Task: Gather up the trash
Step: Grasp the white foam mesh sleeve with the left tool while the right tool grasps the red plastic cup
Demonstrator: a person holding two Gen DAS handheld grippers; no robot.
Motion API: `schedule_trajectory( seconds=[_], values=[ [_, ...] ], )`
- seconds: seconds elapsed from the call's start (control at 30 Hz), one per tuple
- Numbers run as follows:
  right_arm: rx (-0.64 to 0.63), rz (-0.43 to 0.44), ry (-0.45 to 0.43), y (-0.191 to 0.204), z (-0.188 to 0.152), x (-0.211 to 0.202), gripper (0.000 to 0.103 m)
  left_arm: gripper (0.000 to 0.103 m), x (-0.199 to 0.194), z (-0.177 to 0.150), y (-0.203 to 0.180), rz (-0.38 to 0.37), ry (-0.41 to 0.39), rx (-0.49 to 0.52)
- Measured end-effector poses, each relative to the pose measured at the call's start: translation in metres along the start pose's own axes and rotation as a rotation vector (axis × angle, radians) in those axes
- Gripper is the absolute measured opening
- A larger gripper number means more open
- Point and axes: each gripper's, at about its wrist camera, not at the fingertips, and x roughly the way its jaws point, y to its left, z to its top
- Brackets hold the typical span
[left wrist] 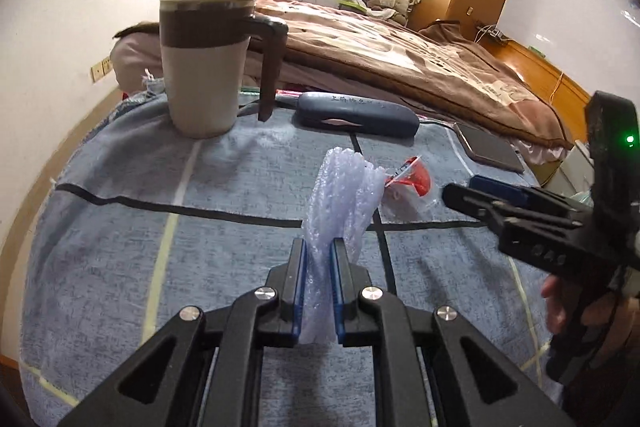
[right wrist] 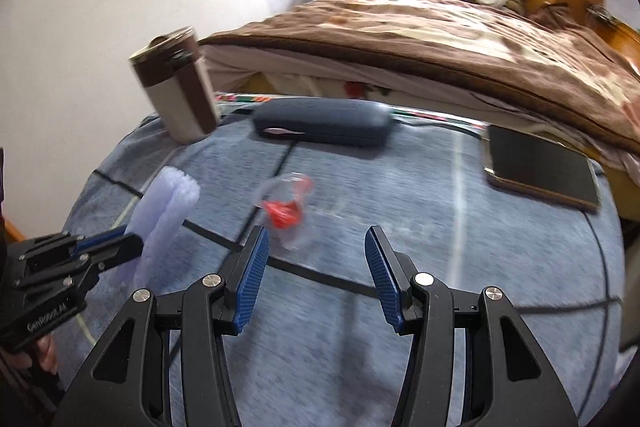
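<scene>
Left gripper (left wrist: 318, 251) jaws clamped on white foam netting (left wrist: 344, 195), lifted above surface (left wrist: 120, 227) centre. Right gripper (right wrist: 316, 239) jaws apart, near red-and-clear wrapper (right wrist: 286, 213) mid-surface.

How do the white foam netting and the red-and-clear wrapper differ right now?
The foam netting is pinched upright in the shut left gripper; the wrapper lies loose on the blue cloth, ahead of the open right gripper. The netting is pale and textured, the wrapper clear with red. Both are light scraps.
</scene>
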Motion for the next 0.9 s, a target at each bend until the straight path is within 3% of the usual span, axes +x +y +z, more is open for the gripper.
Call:
schedule_trajectory(
  seconds=[0.33, 0.4, 0.43, 0.9],
  values=[
    [-0.041, -0.020, 0.068, 0.007, 0.006, 0.028, 0.052, 0.012, 0.008, 0.000, 0.000, -0.012, 0.013, -0.028],
    [-0.021, 0.002, 0.073, 0.005, 0.005, 0.028, 0.045, 0.012, 0.008, 0.000, -0.001, -0.011, 0.012, -0.025],
    [-0.019, 0.002, 0.073, 0.005, 0.005, 0.028, 0.035, 0.012, 0.007, 0.000, -0.001, -0.006, 0.013, -0.026],
    [0.004, 0.004, 0.019, 0.004, -0.006, -0.005, 0.034, 0.012, -0.008, -0.001, -0.024, 0.009, -0.008, -0.005]
  ],
)
